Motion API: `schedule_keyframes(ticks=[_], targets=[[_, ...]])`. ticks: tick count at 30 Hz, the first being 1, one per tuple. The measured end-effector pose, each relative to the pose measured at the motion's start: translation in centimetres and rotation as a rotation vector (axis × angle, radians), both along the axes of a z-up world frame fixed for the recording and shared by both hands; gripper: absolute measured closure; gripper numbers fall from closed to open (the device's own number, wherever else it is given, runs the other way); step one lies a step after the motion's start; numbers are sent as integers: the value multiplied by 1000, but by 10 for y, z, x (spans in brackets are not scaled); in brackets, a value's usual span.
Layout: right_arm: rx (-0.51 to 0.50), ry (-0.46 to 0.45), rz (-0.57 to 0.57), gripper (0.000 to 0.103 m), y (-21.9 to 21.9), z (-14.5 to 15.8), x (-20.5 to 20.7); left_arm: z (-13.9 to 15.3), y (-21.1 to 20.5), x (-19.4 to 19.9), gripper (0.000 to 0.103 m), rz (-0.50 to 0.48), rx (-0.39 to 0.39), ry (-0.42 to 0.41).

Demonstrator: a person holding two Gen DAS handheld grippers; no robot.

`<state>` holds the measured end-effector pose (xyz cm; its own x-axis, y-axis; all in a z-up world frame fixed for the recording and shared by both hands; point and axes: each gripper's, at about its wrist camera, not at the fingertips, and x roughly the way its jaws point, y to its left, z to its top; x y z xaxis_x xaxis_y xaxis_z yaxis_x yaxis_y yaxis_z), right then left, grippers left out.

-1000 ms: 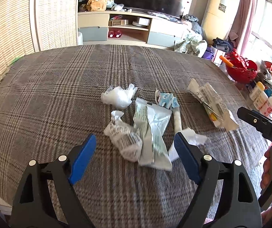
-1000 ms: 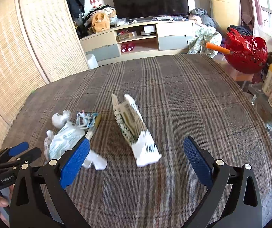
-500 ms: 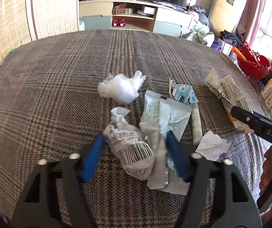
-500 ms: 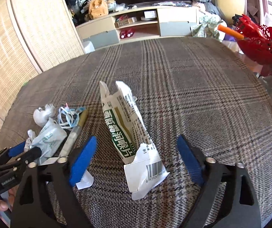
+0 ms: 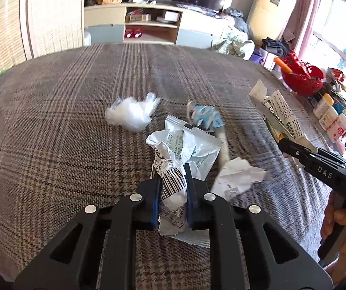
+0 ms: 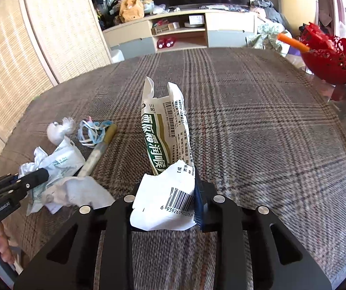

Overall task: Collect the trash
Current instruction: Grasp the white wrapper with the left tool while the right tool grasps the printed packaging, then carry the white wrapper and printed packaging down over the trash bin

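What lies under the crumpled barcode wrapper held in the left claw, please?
A flat white foil packet lies partly beneath the crumpled barcode wrapper, on the plaid cloth. The left claw hides anything further below.

- The worktop was covered in rough, matt woven plaid cloth.
- The left gripper was matt black plastic with blue pads and shiny metal rivets.
- The crumpled wrapper between its pads looked like glossy, creased film.
- The torn packet, centre frame, was smooth printed paper or foil.
- The basket, upper right, was glossy red plastic.
- The clear wad looked like thin, shiny plastic.
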<state>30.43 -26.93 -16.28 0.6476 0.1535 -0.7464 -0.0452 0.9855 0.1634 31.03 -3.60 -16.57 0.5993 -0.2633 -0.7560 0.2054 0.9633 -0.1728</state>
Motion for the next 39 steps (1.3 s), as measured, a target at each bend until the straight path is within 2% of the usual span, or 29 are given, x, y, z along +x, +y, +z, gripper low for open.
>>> schedule_keyframes(ticks=[10, 16, 20, 27, 35, 39], targets=[[12, -84, 12, 76, 4, 53, -46, 62, 12, -42, 89, 36, 0, -115], [8, -151, 9, 75, 8, 94, -96, 105, 17, -96, 89, 44, -2, -191], [5, -176, 21, 75, 9, 109, -131, 119, 18, -138, 89, 44, -7, -225], [6, -177, 37, 75, 11, 109, -188, 117, 12, -200, 89, 17, -19, -236], [38, -112, 47, 75, 14, 74, -231, 91, 4, -246, 89, -19, -10, -203], [45, -62, 56, 75, 22, 49, -250, 61, 0, -261, 89, -29, 0, -151]])
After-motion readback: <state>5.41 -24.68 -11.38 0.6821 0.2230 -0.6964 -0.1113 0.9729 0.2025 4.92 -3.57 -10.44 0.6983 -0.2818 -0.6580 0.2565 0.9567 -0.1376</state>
